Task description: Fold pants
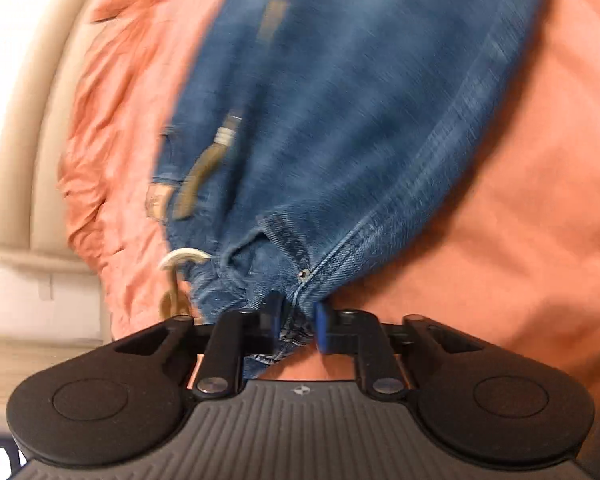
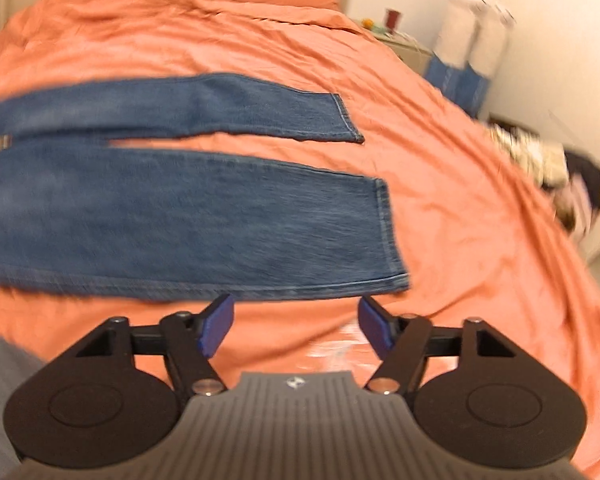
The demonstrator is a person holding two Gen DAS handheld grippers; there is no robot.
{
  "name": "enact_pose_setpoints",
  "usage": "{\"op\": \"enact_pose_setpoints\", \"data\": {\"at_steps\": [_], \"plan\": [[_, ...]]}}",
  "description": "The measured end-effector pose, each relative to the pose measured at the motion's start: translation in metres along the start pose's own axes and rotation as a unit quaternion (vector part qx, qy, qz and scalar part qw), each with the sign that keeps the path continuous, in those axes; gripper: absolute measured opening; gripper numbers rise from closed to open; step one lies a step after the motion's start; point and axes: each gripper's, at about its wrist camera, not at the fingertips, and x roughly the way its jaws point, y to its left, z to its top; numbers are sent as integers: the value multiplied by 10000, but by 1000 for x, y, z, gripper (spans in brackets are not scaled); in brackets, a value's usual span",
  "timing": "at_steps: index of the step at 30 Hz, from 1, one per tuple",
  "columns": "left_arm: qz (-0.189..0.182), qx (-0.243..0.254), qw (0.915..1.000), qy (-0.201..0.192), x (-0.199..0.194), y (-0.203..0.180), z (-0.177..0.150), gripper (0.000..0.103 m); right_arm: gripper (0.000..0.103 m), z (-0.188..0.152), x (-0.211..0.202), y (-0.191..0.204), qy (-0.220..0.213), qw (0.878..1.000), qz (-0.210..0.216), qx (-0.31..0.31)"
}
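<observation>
The blue jeans (image 2: 172,200) lie flat on the orange bedsheet (image 2: 460,200), their 2 legs side by side with hems to the right. The left gripper (image 1: 298,314) is clamped narrow on the waistband corner, while the right gripper (image 2: 296,326) hangs wide and empty just near of the near leg's hem. This looks like the opening lengthwise fold, so the right gripper likely needs to pinch that hem next.

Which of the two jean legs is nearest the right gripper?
The lower, wider-looking leg; its hem edge lies just ahead of the open right gripper, while the other leg lies farther up the bed.
</observation>
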Motion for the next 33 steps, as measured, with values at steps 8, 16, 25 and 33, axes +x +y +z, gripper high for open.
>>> {"op": "enact_pose_setpoints", "data": {"at_steps": [8,16,25,33], "plan": [[383,-1932,9802,-209,-26,62,18,14,47,-17,44,19,-73,9833,42,-1818],[237,-3091,9507,23,-44,95,32,15,44,-24,92,53,-272,9494,-261,-3119],[263,-3479,9372,58,-42,112,38,14,8,-26,105,56,-548,9322,-500,-3541],[196,-3681,9296,33,-34,118,44,14,1,-28,111,63,-463,9073,-460,-4153]]}}
